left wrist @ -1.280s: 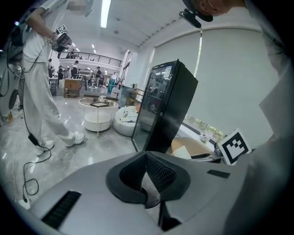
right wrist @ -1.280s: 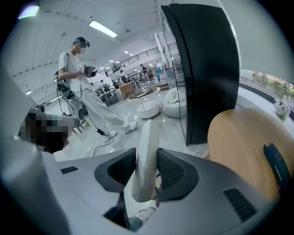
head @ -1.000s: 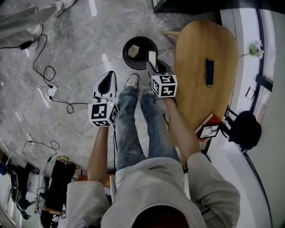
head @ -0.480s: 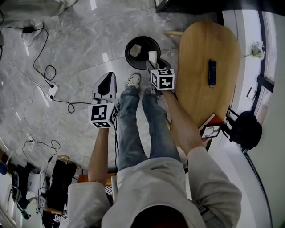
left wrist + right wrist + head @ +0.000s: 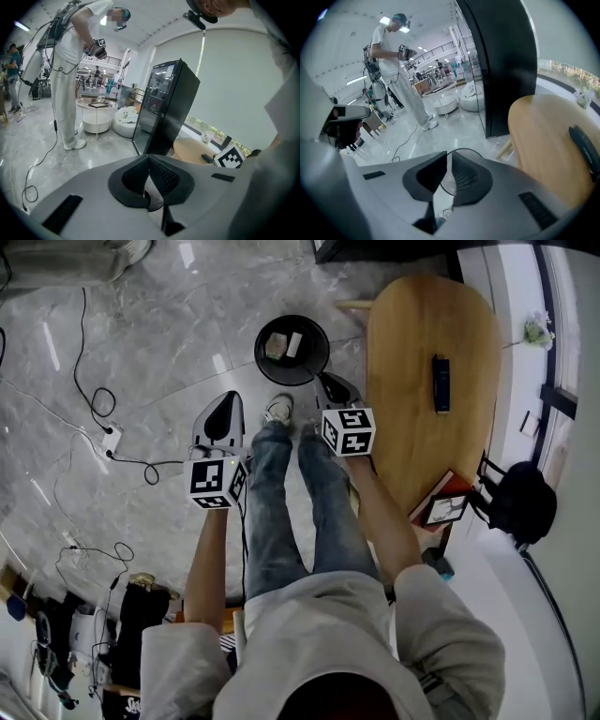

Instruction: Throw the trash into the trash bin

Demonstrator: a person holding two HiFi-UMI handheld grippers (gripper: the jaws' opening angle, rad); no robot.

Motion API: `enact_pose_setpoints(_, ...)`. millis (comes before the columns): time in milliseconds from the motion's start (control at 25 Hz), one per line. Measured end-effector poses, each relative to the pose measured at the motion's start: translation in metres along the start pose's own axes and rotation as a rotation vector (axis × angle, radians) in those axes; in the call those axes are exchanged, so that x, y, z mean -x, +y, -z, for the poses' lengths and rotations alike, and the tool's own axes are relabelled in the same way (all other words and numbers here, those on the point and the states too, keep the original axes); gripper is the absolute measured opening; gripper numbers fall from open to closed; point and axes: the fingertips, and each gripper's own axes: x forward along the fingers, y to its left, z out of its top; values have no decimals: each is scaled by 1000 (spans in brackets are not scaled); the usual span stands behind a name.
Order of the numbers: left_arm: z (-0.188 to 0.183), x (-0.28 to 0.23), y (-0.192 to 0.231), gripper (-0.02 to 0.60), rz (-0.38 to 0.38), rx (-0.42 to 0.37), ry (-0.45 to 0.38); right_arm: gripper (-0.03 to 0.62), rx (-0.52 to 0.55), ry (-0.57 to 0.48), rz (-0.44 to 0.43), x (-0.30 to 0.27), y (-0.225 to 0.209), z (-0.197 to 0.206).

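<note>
The black round trash bin [image 5: 313, 367] stands on the marble floor just beyond my shoes. Inside it lie a crumpled brownish piece [image 5: 275, 345] and a white piece of trash [image 5: 294, 343]. My right gripper [image 5: 322, 378] hovers at the bin's near right rim. Its jaws have just been closing and stand almost together with nothing between them [image 5: 448, 157]. The bin's rim [image 5: 462, 149] shows past them. My left gripper [image 5: 229, 396] hangs over bare floor to the bin's lower left, shut and empty [image 5: 148, 158].
A wooden oval table [image 5: 412, 456] with a dark remote [image 5: 441, 383] stands right of the bin. Cables and a power strip [image 5: 111, 435] lie on the floor at left. A tall black cabinet [image 5: 506, 70] rises beyond the table. Another person [image 5: 65, 70] stands farther off.
The white piece that stood in my right gripper now lies in the bin. That gripper has drawn back from over the bin and its jaws have closed. The left gripper has stayed put.
</note>
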Motion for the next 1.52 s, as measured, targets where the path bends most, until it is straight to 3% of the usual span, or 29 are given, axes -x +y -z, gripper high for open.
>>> enact_pose_setpoints(240,-4,-15,-23,18,56,-40,19,31,20,-113,12,49,-3,-15)
enact_pose_setpoints(440,-7,-29,-51,18,111,-78,39,31,-29,-163,79,84,-35,-16)
enact_pose_setpoints(1000,-4,-83,-200,18,370,-257,104,31,-247,-240,329,183,-162,40)
enact_pose_setpoints(1520,14,-122,-317,18,524,-366,163,31,-391,-253,451,252,-234,98)
